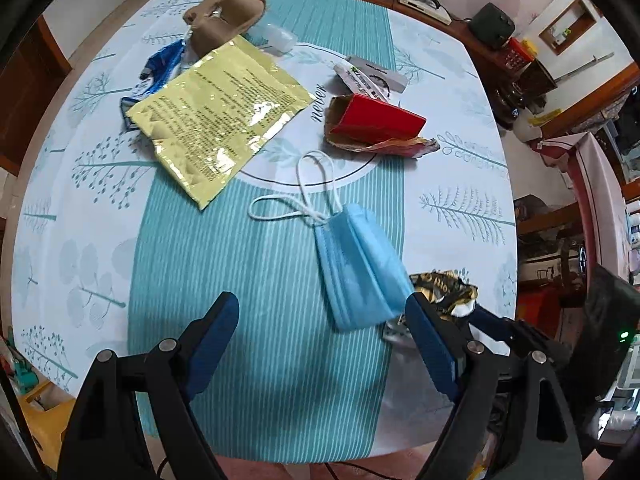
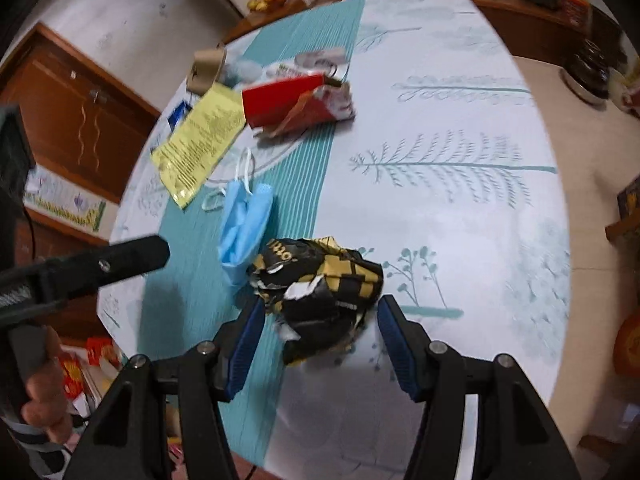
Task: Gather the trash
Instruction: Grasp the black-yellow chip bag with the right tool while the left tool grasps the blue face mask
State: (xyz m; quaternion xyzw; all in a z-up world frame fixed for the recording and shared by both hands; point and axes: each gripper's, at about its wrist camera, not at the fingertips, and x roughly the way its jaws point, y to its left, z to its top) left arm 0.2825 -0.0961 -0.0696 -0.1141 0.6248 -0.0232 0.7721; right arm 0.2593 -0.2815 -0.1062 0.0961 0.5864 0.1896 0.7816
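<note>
1. The crumpled black-and-gold foil wrapper (image 2: 320, 292) lies on the surface right between the right gripper (image 2: 320, 320) jaws, which stand apart on either side of it; whether the pads already touch it cannot be told, but they are not clamped.
2. Just beyond those jaws to the left, touching the wrapper's edge, lies the folded light-blue face mask (image 1: 360, 268) with white ear loops. It sits just ahead of the left gripper (image 1: 320, 312), whose jaws are also wide apart and hold nothing.
3. Farther out from both pairs of jaws lie a flat yellow foil pouch (image 1: 216, 120) with printed text, a red cardboard box (image 1: 376, 120) on a torn red wrapper, a brown cardboard piece (image 1: 224, 16) and a blue wrapper (image 1: 162, 64).
4. All rest on the white-and-teal patterned tablecloth (image 1: 248, 304).
5. Judging by this, collection looks barely under way: every visible piece remains on the surface, no bin is in view, and the black-and-gold wrapper seems the first pick.
</note>
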